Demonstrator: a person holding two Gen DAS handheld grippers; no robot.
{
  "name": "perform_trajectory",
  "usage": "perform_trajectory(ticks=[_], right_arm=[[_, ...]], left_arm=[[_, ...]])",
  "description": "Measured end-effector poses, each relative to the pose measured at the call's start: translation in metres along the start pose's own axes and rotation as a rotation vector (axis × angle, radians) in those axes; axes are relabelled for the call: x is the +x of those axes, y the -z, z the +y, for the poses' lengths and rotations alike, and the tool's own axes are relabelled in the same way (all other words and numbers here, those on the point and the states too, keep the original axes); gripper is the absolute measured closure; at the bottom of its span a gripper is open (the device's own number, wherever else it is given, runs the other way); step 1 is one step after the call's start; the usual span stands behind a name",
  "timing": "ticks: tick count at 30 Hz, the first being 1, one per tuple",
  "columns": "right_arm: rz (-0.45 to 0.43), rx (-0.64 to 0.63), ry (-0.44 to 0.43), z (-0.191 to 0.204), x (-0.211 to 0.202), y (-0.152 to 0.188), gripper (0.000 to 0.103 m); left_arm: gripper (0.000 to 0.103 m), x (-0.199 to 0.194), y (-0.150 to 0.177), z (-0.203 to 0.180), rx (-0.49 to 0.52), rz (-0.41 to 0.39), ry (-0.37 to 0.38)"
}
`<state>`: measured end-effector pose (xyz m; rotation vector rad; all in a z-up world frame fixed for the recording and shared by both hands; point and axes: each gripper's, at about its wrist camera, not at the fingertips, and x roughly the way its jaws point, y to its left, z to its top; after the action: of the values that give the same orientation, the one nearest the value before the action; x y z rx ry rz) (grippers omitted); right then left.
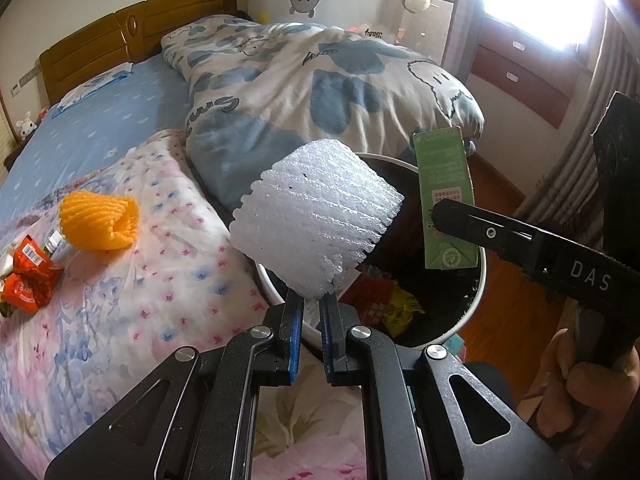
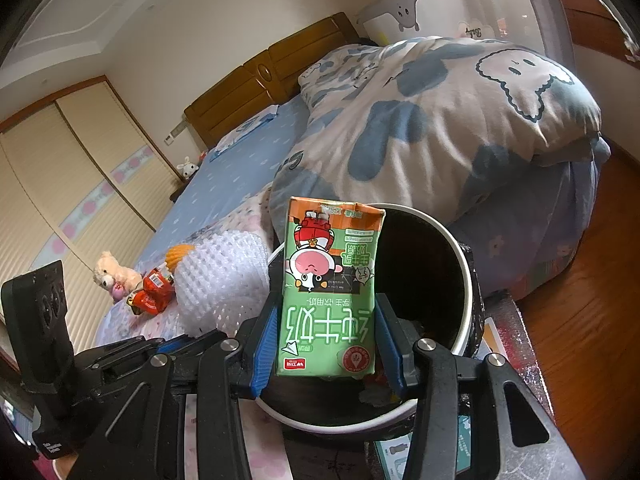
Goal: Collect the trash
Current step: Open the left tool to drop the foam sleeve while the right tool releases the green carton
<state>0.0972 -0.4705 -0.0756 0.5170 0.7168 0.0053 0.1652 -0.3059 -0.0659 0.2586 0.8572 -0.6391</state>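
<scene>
Bedside bin (image 1: pixel 478 280) at frame centre: left gripper (image 1: pixel 311 300) pinching foam net (image 1: pixel 316 216), right gripper (image 2: pixel 326 348) clamping milk carton (image 2: pixel 330 292), so release both squarely over the opening.

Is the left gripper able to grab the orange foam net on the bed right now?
Probably not yet. The left gripper is shut on the white foam net above the trash bin, so its jaws are full. The orange foam net lies uncovered on the bed, with nothing blocking it.
</scene>
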Motion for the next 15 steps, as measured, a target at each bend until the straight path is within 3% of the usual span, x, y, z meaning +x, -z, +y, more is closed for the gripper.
perform_trajectory(ticks=[10, 13, 15], right_arm=[[0.012, 0.010, 0.001, -0.0050, 0.0052, -0.0022, 0.056], [0.014, 0.016, 0.003, -0.0072, 0.0061, -0.0032, 0.054], [0.019, 0.027, -0.003, -0.0085, 0.0057, -0.0031, 0.050]], left_arm=[[0.090, 0.0006, -0.0014, -0.0002, -0.013, 0.007, 0.012], [0.077, -0.0021, -0.0003, 0.0002, -0.015, 0.001, 0.017], [0.060, -0.0053, 0.0028, 0.0023, -0.024, -0.008, 0.008]])
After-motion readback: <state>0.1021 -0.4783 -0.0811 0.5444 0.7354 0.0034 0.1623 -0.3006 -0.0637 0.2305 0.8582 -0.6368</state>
